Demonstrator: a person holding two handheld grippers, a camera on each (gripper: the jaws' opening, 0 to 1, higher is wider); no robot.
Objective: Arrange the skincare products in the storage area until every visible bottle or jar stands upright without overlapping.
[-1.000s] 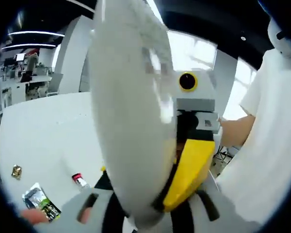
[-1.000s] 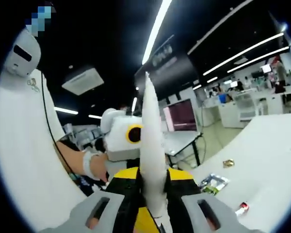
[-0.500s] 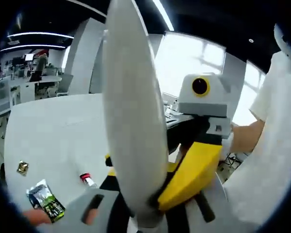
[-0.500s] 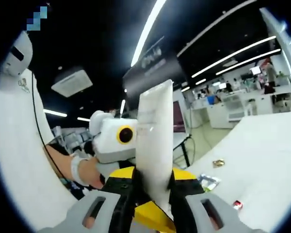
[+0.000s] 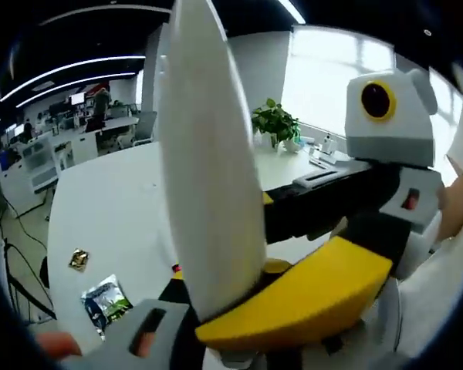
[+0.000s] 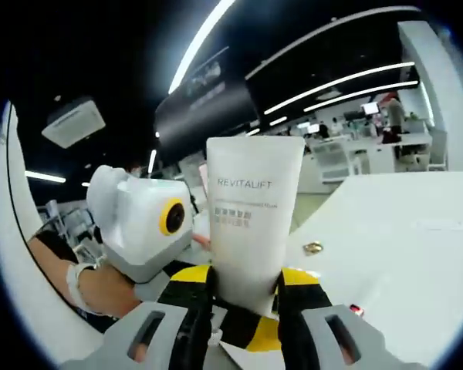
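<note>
A white flattened tube [image 6: 251, 223] printed REVITALIFT stands broad face toward me in the right gripper view, its lower end between the jaws of my right gripper [image 6: 243, 327], which is shut on it. The left gripper [image 6: 187, 279], yellow and black, sits just behind the tube at the left. Seen from the left gripper view, the same tube [image 5: 208, 177] is edge-on, rising from my left gripper [image 5: 216, 331], whose jaws close on its base. The right gripper [image 5: 301, 304] reaches in from the right and meets the tube low down. Both are held well above the white table [image 5: 116, 208].
On the table lie a green-and-silver sachet [image 5: 104, 299], a small gold wrapper [image 5: 79, 259] and a small red-capped item [image 6: 356, 311]. A potted plant [image 5: 274, 123] stands at the far edge. A person's hand [image 6: 92, 285] holds the left gripper. Office desks fill the background.
The tube has turned in the right gripper view from edge-on to face-on. Both views have swung, showing more of the table, and the right gripper sits lower and closer in the left gripper view.
</note>
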